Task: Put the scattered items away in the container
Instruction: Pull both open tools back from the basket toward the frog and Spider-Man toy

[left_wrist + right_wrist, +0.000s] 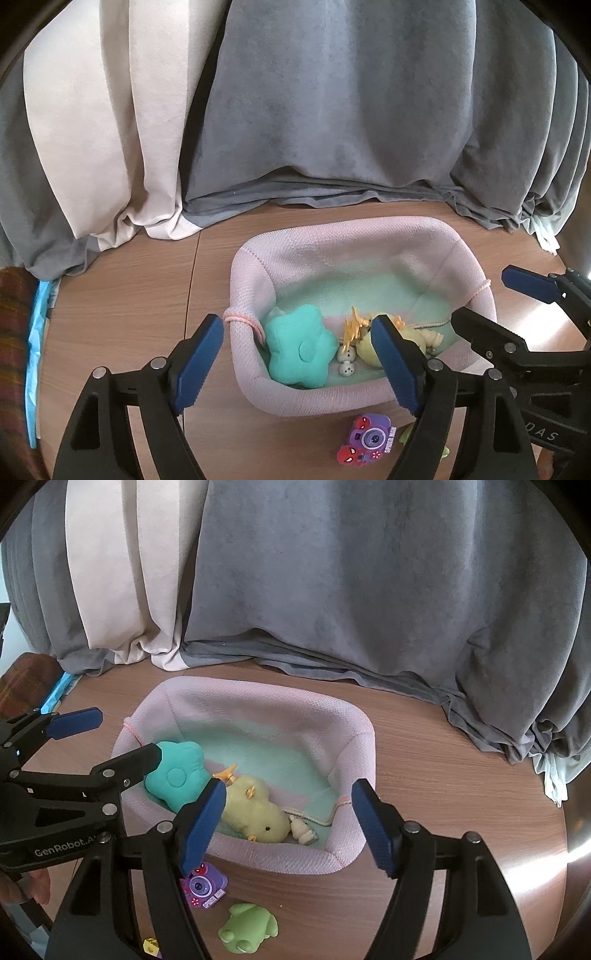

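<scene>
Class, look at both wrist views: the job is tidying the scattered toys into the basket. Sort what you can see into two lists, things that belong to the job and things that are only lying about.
Belong to the job:
pink basket
teal flower cushion, in basket
yellow plush, in basket
purple toy camera, on table
green frog toy, on table
left gripper
right gripper

Lying about:
grey curtain
blue packet

Left gripper (297, 358) angled downward, fingers (199, 354) spread wide, nothing between them. Right gripper (288, 827) likewise tilted down, fingers (373, 827) apart, empty. Grippers side by side, close together.
</scene>
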`<action>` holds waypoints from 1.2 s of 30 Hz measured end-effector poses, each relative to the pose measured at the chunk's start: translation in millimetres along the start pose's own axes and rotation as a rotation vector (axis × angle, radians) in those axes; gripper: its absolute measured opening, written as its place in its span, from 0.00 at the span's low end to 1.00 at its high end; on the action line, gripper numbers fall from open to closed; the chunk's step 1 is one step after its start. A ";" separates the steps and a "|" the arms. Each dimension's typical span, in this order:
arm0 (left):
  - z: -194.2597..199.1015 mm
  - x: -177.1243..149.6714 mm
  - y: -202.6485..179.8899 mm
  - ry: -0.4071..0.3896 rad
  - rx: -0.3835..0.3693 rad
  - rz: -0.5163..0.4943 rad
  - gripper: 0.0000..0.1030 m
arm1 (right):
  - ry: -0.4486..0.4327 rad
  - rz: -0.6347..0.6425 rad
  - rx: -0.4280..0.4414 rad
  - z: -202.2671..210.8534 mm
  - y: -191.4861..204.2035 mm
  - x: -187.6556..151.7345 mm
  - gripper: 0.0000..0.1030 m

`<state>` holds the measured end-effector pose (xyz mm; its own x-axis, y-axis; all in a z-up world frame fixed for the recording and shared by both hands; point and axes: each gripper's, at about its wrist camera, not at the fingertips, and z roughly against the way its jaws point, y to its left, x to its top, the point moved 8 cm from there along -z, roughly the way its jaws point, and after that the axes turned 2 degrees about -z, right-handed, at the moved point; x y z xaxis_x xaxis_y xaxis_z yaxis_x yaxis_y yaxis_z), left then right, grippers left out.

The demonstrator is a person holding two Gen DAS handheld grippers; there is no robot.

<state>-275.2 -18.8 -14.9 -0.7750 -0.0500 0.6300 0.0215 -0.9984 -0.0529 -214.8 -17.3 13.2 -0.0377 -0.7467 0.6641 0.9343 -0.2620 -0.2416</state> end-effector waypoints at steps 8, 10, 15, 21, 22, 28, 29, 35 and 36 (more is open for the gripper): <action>9.7 -4.2 1.2 -0.007 0.001 0.000 0.77 | -0.003 0.001 0.003 7.8 3.5 -4.2 0.66; 12.5 -6.6 1.1 -0.008 0.004 -0.002 0.77 | -0.001 0.002 0.003 9.8 4.8 -6.6 0.66; 18.3 -12.2 1.0 -0.011 0.006 0.000 0.77 | 0.000 0.001 0.004 15.4 6.7 -11.6 0.66; 26.5 -18.5 -1.2 -0.013 0.011 -0.005 0.77 | 0.000 -0.006 0.003 23.3 7.6 -19.3 0.66; 28.4 -19.8 -1.5 -0.014 0.013 -0.006 0.77 | -0.001 -0.005 0.003 24.8 8.2 -20.5 0.66; 38.5 -27.9 -2.4 -0.017 0.017 -0.010 0.77 | 0.002 -0.008 0.008 33.3 11.7 -30.2 0.66; 40.5 -29.3 -2.2 -0.019 0.019 -0.009 0.77 | 0.002 -0.008 0.008 35.0 11.9 -31.7 0.66; 50.6 -36.5 -0.6 -0.026 0.022 -0.003 0.77 | -0.009 -0.005 0.005 45.1 14.3 -38.9 0.66; 52.0 -37.8 -0.7 -0.026 0.022 -0.004 0.77 | -0.009 -0.006 0.004 46.5 14.5 -40.3 0.66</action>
<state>-213.1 -17.6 1.6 -0.7582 -0.0462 0.6504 0.0325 -0.9989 -0.0330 -183.3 37.5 15.8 -0.0401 -0.7397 0.6718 0.9356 -0.2639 -0.2347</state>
